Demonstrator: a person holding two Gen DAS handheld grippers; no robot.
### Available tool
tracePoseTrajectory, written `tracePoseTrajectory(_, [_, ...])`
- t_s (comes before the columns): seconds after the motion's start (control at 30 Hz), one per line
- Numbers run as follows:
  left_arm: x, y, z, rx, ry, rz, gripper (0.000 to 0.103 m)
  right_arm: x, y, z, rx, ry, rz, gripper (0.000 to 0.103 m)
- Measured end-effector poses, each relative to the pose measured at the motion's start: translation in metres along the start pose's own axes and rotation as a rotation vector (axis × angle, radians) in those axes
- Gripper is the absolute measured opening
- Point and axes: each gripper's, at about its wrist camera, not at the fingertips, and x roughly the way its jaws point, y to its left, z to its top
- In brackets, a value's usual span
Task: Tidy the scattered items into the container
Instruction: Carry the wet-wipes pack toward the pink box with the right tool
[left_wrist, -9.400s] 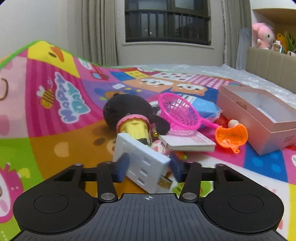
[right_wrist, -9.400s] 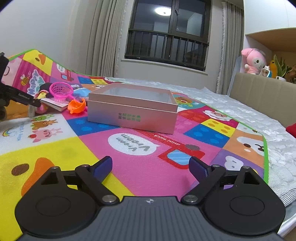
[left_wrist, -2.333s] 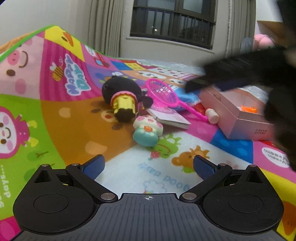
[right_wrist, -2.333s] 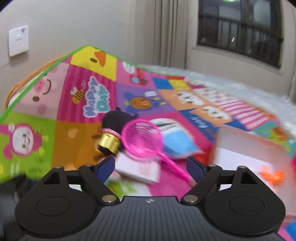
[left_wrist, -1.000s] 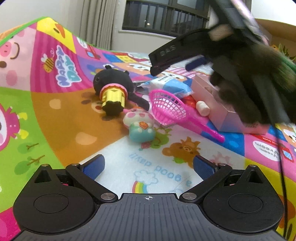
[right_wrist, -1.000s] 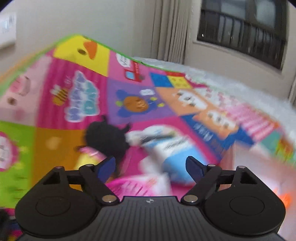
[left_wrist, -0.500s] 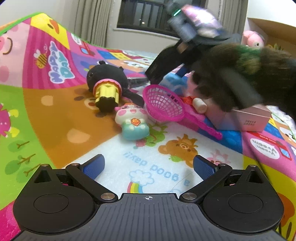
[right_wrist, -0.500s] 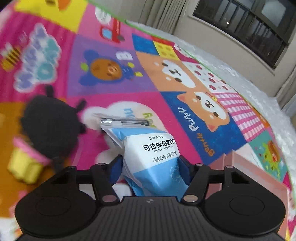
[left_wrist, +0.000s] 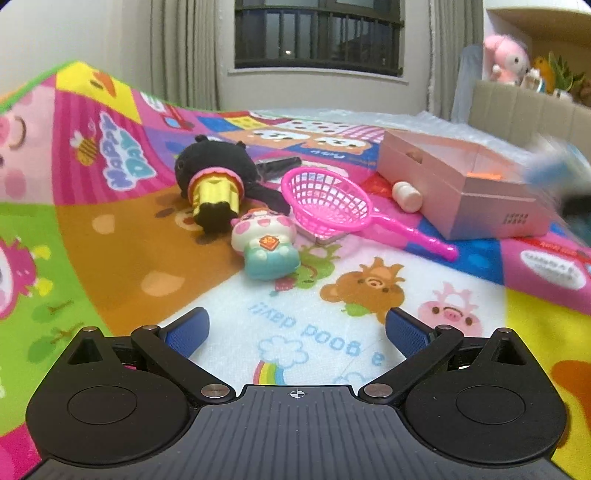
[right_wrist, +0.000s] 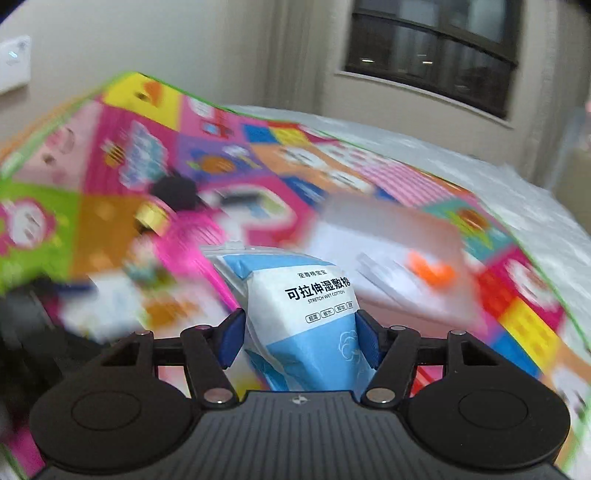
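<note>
My right gripper (right_wrist: 300, 341) is shut on a blue and white wet-cotton packet (right_wrist: 303, 314) and holds it in the air, near the pink box (right_wrist: 388, 254). The box holds an orange toy (right_wrist: 432, 273). In the left wrist view the pink box (left_wrist: 458, 184) stands at the right. A pink toy net (left_wrist: 328, 201), a mushroom figure (left_wrist: 267, 245) and a black plush with a yellow base (left_wrist: 216, 177) lie on the mat. My left gripper (left_wrist: 295, 330) is open and empty, low over the mat in front of them.
A small white cylinder (left_wrist: 406, 192) lies against the box's near side. A dark flat item (left_wrist: 277, 166) lies behind the plush and a card (left_wrist: 328, 238) under the net. The mat's left side rises up. A bed headboard (left_wrist: 524, 114) with plush toys is at the far right.
My right gripper has lifted the packet off the mat and swung it right toward the box. My left gripper has stayed open and moved little.
</note>
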Motion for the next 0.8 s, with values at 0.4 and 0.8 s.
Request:
tracePoseTrajectory(0.4, [-0.001,-0.041,0.054,-0.182,-0.025,0.006,0.103,-0.018,-0.022,-0.108,0.067,-0.295,-0.256,0.103])
tracePoseTrajectory(0.8, [0.085,-0.068,0.075,-0.181,0.130,0.197,0.103,0.009,-0.042,-0.130,0.198,-0.190,-0.100,0.103])
